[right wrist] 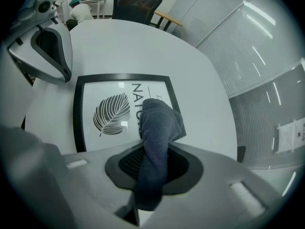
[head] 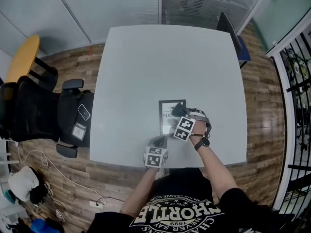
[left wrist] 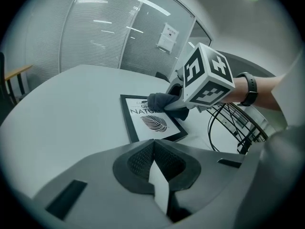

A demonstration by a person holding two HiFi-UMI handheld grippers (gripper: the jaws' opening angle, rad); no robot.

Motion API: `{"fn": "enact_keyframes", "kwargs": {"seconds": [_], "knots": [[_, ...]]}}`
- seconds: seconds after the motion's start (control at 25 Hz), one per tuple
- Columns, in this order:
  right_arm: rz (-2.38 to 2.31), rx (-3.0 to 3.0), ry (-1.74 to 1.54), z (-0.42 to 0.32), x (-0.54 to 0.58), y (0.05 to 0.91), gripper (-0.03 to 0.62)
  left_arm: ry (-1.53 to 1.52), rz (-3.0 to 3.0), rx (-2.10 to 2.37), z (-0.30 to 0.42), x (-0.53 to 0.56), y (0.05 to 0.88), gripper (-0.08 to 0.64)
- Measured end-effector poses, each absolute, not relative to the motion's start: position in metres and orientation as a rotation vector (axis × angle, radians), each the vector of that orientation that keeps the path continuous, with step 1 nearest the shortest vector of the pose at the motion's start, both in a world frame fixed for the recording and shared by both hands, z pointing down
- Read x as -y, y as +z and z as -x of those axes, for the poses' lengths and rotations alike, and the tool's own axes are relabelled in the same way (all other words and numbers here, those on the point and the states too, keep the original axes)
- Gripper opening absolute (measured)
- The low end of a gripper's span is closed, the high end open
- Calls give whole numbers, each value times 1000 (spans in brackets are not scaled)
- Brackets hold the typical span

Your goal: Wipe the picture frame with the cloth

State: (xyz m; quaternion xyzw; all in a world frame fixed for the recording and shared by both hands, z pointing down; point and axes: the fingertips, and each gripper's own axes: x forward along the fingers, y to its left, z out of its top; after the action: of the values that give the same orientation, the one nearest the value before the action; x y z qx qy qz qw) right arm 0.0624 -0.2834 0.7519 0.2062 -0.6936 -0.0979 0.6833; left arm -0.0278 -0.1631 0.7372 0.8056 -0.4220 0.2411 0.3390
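Holding cloth (right wrist: 157,123) against picture frame (right wrist: 107,116), right tongs (right wrist: 153,163) clenched on it, left tongs (left wrist: 155,168) closed, empty, nearby.

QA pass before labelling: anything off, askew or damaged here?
Nothing stands out. The picture frame lies flat on the table with no visible damage. The right gripper is shut on the cloth, which rests on the frame. The left gripper is shut and empty nearby.

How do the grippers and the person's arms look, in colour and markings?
The left gripper and right gripper are grey with dark ribbed pads; each carries a white cube with black square markers. Short black sleeves; a black watch on the right wrist.
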Motion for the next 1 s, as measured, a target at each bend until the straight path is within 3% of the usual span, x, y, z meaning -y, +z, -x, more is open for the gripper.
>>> {"fn": "enact_keyframes", "kwargs": {"seconds": [0.28, 0.76, 1.0], "knots": [[-505, 1558, -193, -75, 281, 745, 74, 625, -2110, 1098, 24, 163, 733, 6], [-340, 1723, -363, 52, 262, 730, 74, 612, -2037, 1185, 58, 151, 733, 6], [-321, 1666, -330, 32, 250, 751, 74, 613, -2032, 1184, 62, 145, 733, 6]]}}
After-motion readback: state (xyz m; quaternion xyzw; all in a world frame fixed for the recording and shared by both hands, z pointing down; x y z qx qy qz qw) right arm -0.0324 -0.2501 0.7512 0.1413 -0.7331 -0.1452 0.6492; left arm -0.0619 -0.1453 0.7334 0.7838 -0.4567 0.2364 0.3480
